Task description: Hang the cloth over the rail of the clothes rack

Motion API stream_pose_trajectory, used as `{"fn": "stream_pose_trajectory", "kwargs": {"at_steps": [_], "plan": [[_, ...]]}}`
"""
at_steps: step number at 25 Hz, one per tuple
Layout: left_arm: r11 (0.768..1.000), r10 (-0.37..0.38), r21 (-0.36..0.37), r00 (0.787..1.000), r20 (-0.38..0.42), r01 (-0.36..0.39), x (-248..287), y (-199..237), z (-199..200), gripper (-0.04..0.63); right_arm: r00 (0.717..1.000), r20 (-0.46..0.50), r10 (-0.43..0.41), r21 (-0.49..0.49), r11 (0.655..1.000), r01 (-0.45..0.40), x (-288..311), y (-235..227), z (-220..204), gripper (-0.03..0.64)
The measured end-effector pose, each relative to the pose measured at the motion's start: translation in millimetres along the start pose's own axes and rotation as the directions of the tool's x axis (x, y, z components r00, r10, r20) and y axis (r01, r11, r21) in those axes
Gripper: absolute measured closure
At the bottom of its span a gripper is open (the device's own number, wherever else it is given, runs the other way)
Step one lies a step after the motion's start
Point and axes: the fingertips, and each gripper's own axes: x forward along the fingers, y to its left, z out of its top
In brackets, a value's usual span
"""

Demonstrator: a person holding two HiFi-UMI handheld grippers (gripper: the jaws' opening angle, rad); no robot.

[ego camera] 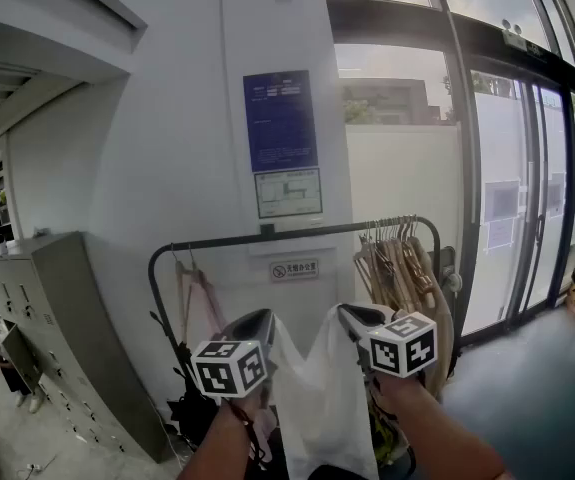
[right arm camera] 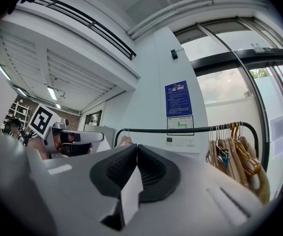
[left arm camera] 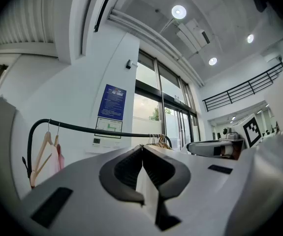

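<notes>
Your left claw (ego camera: 264, 318) is shut tight on one edge of the white cloth (ego camera: 322, 398). Your right claw (ego camera: 347, 313) is closed on the other edge. The cloth sags between the two claws and hangs below them. Ahead of both claws, and a little higher, runs the clothes rack's black rail (ego camera: 297, 233). Wooden hangers (ego camera: 397, 268) crowd the rail's end beyond your right claw.

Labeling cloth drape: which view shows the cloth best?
Head view: the cloth hangs as a wide sheet between the left hand-held gripper and right hand-held gripper. Left gripper view shows only a pinched sliver in shut jaws; right gripper view, another sliver.
</notes>
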Motion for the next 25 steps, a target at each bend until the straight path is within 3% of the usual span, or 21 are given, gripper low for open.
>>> {"fn": "stream_pose_trajectory", "kwargs": {"at_steps": [20, 25], "plan": [[1.0, 0.001, -0.01, 1.0, -0.003, -0.001, 9, 18, -1, 0.584, 1.0, -0.018, -0.007, 0.009, 1.0, 0.007, 19, -8, -6, 0.61], [1.0, -0.019, 0.013, 1.0, -0.003, 0.019, 17, 27, 18, 0.584, 1.0, -0.022, -0.004, -0.002, 1.0, 0.004, 33, -1, 3, 0.609]]}}
